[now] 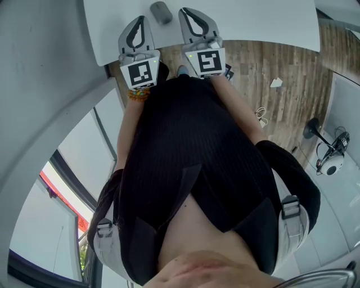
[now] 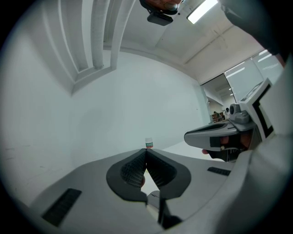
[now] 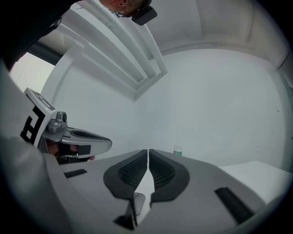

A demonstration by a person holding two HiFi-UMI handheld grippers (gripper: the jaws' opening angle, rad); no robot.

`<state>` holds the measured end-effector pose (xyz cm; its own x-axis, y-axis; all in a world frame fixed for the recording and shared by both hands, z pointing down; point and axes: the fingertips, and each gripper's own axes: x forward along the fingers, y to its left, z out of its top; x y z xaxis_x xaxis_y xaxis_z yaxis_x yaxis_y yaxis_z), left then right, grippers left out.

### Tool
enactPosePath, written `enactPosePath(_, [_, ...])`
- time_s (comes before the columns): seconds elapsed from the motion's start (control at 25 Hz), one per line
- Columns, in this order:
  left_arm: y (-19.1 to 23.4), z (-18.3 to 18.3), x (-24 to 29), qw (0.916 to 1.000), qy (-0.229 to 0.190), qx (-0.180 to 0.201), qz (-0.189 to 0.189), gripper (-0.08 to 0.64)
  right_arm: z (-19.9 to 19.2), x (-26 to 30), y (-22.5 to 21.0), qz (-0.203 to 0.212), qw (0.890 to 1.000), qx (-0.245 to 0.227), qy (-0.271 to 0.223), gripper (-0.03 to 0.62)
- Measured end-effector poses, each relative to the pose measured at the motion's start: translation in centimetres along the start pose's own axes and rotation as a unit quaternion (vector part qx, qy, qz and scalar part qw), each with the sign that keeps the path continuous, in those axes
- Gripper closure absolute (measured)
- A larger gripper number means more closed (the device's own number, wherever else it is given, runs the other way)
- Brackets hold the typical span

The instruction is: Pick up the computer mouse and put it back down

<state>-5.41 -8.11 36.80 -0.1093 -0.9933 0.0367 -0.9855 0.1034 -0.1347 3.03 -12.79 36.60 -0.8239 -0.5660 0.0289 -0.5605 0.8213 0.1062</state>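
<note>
Over a white rectangular desk's [image 1: 253, 22] near edge, the grey left tool [image 1: 139, 19] and grey right tool [image 1: 187, 11] hover side by side, jaws closed and empty, with a small grey oval computer mouse [image 1: 161, 12] lying on the desk between them.

office-like room, white table [image 1: 253, 22], wood floor [image 1: 281, 62], glass partitions [image 2: 241, 78]

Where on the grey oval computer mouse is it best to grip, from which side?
Likely its two long sides, near the middle, coming from the person's side: the grey oval computer mouse lies lengthwise on the white table, between the shut left gripper and right gripper.
</note>
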Motion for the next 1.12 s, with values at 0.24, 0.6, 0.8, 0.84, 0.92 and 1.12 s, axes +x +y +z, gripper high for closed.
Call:
enactPosePath(0.24, [2.1, -0.4, 1.2, 0.9998, -0.006, -0.006, -0.016, 0.557, -0.2, 1.8, 0.4, -0.020, 1.000, -0.003, 0.007, 0.560])
enactPosePath(0.6, [4.6, -1.8, 2.4, 0.9982, -0.010, -0.019, -0.056, 0.557, -1.0, 3.8, 1.8, -0.054, 0.998, -0.012, 0.034, 0.560])
enactPosePath(0.8, [4.8, -2.4, 2.6, 0.9954, -0.015, -0.029, -0.090, 0.557, -1.8, 3.8, 2.6, -0.078, 0.996, -0.014, 0.050, 0.560])
enactPosePath(0.84, [4.6, -2.5, 2.7, 0.9943, -0.017, -0.030, -0.100, 0.557, -2.0, 3.7, 2.7, -0.084, 0.995, -0.013, 0.053, 0.560])
enactPosePath(0.92, [4.0, -2.6, 2.9, 0.9918, -0.020, -0.032, -0.122, 0.557, -2.5, 3.4, 2.7, -0.099, 0.993, -0.012, 0.062, 0.560])
enactPosePath(1.12, [2.7, -2.7, 3.6, 0.9866, -0.028, -0.022, -0.159, 0.557, -3.9, 2.8, 2.7, -0.110, 0.990, -0.018, 0.080, 0.560])
